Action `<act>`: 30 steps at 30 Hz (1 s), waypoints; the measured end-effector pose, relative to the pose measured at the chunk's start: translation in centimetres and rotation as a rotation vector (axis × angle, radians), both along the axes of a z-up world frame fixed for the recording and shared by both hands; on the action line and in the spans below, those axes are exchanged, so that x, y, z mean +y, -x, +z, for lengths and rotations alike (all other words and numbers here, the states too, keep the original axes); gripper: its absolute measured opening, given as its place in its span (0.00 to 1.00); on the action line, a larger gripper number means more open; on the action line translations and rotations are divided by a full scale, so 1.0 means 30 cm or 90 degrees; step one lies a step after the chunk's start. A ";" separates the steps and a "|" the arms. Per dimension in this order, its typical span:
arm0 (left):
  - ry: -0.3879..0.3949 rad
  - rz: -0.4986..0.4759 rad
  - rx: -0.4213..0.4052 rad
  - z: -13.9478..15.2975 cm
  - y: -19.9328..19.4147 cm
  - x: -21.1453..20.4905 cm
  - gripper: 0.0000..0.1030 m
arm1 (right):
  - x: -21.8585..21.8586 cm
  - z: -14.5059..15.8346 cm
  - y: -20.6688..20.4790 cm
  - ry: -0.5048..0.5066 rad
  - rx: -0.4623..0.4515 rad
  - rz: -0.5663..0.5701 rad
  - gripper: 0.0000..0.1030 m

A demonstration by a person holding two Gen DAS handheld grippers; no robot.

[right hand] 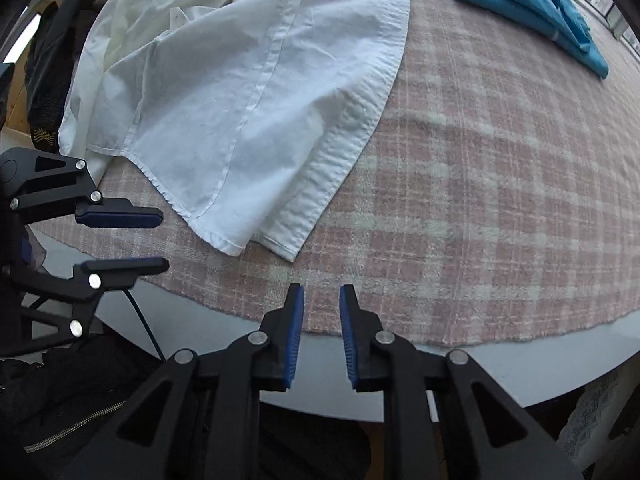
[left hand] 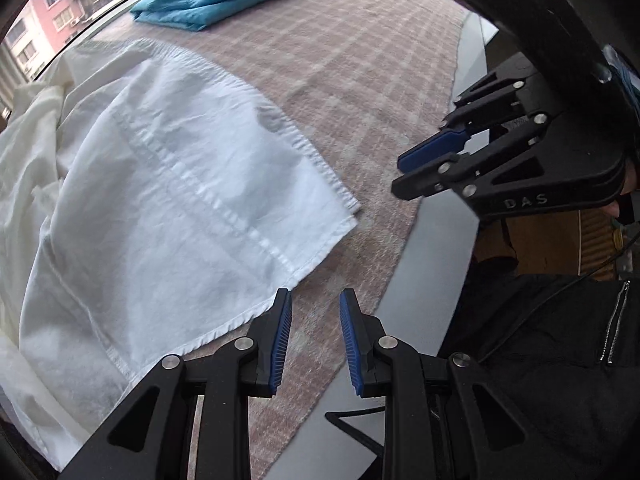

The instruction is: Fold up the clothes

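Left gripper [left hand: 315, 300] and right gripper [right hand: 321, 294] both level, side by side and apart, jaws parted with nothing between the blue pads, neither touching anything.

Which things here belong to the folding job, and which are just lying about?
Job:
white shirt, spread out unfolded
blue garment, already folded
left gripper and right gripper, jaws open, empty

Lying about:
plaid cloth covering the table
dark jacket

Left tongs [left hand: 315, 298], right tongs [right hand: 321, 294]: black linkages, silver rivets, ribbed blue pads; "DAS" embossed; black zippered jacket [left hand: 560, 328].
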State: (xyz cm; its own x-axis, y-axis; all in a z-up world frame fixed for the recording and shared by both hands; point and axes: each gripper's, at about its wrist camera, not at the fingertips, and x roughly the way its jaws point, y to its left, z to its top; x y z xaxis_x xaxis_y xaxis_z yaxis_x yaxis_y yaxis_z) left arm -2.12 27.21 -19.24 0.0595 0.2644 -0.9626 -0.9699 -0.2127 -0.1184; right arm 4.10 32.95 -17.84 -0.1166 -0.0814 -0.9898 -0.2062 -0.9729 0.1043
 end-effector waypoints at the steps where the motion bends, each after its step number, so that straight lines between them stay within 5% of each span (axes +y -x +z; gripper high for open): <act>1: 0.003 -0.010 0.010 -0.006 -0.007 0.020 0.33 | 0.010 -0.006 -0.010 0.008 -0.002 -0.013 0.18; 4: 0.011 -0.039 0.041 -0.025 -0.028 0.079 0.31 | 0.049 0.001 -0.041 0.024 0.004 -0.054 0.18; 7: 0.014 -0.056 0.055 -0.037 -0.034 0.128 0.01 | 0.078 0.011 -0.073 0.052 0.025 -0.087 0.18; 13: -0.050 0.019 -0.058 0.061 0.079 0.091 0.01 | 0.094 0.003 -0.097 0.064 0.064 -0.113 0.22; 18: -0.105 0.045 -0.095 0.167 0.105 0.077 0.01 | 0.050 -0.029 -0.090 0.098 0.066 -0.081 0.22; 24: -0.092 0.035 -0.109 0.154 0.094 0.075 0.01 | 0.086 -0.026 -0.089 0.175 0.110 -0.131 0.22; 30: -0.061 0.044 -0.116 0.051 0.073 0.084 0.01 | 0.194 0.076 -0.142 0.130 0.132 -0.187 0.22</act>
State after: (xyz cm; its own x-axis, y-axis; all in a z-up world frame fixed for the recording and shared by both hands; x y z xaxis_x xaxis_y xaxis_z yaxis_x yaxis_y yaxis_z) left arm -4.31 29.71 -17.71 0.2086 0.3641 -0.9077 -0.9142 -0.2571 -0.3133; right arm 8.37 38.77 -15.57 -0.3595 -0.2079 -0.9097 -0.4265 -0.8305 0.3583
